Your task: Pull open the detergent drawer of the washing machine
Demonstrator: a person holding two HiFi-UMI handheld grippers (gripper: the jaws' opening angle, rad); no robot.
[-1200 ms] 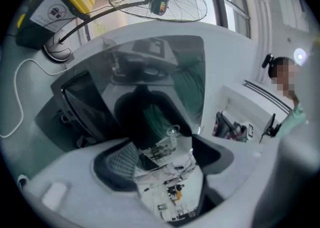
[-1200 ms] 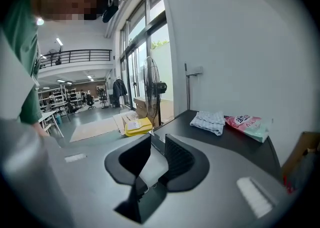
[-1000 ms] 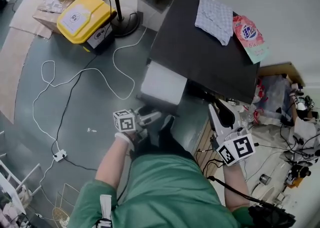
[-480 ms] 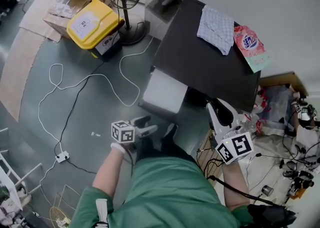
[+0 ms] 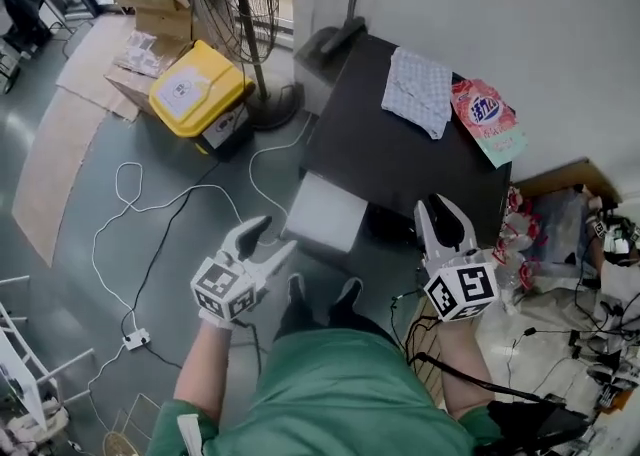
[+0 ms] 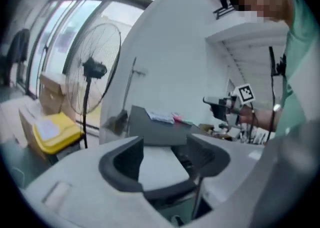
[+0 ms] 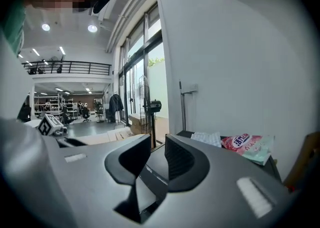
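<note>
Your left gripper (image 5: pixel 272 235) has its jaws apart, though they have just been closing, and nothing is between them. It hangs near the pale drawer (image 5: pixel 325 212), which juts out from the front of the dark washing machine (image 5: pixel 400 159). Your right gripper (image 5: pixel 435 207), jaws slightly spread and empty, hovers at the machine's front edge.

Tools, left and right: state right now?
Left tool: open; jaws have just been closing, nothing between them.
Right tool: open by a narrow gap, holding nothing.
</note>
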